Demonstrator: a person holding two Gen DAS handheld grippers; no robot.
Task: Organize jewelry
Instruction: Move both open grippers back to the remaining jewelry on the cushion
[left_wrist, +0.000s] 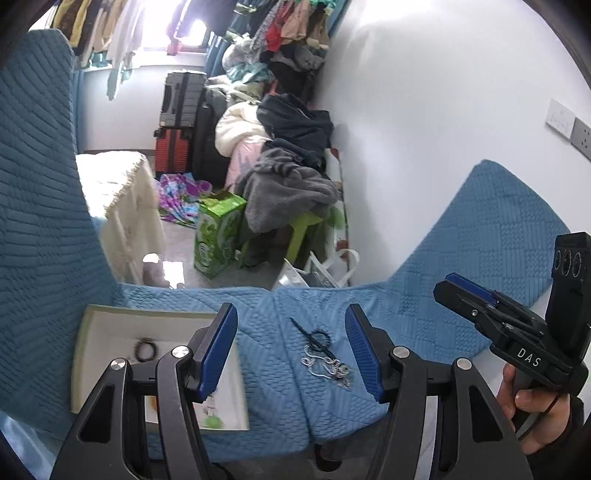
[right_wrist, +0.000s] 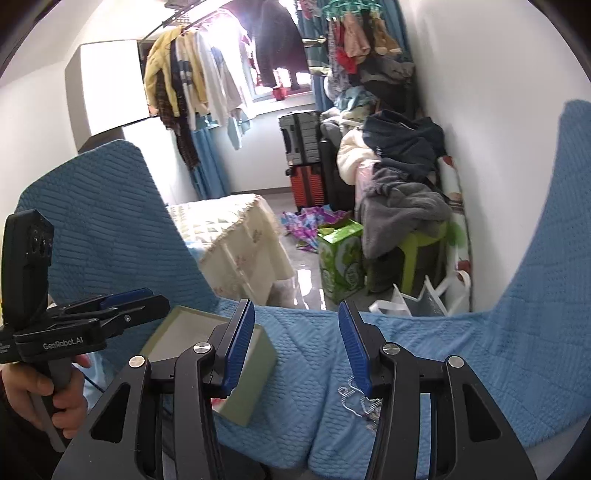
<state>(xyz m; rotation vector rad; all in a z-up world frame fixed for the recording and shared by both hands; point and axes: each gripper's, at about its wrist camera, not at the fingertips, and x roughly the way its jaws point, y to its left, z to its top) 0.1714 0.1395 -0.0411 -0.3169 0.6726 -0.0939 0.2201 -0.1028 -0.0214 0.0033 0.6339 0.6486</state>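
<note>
An open green-sided box (left_wrist: 110, 332) with a white inside lies on the blue quilted sofa seat (left_wrist: 266, 398), at left. A dark bracelet (left_wrist: 146, 349) lies in it. A silver chain (left_wrist: 325, 363) and a dark beaded piece (left_wrist: 314, 334) lie loose on the seat right of the box. My left gripper (left_wrist: 291, 354) is open and empty above the seat, between box and chain. My right gripper (right_wrist: 297, 347) is open and empty; the chain (right_wrist: 356, 402) lies under its right finger and the box (right_wrist: 255, 384) is at its left. Each gripper shows in the other's view, the right (left_wrist: 480, 306) and the left (right_wrist: 122, 306).
Blue sofa cushions (left_wrist: 37, 184) rise on both sides. Past the seat edge are a cream-covered table (left_wrist: 118, 192), a green carton (left_wrist: 218, 236), a green stool under piled clothes (left_wrist: 291, 184), suitcases (left_wrist: 181, 122) and a white bag (left_wrist: 325, 269) by the wall.
</note>
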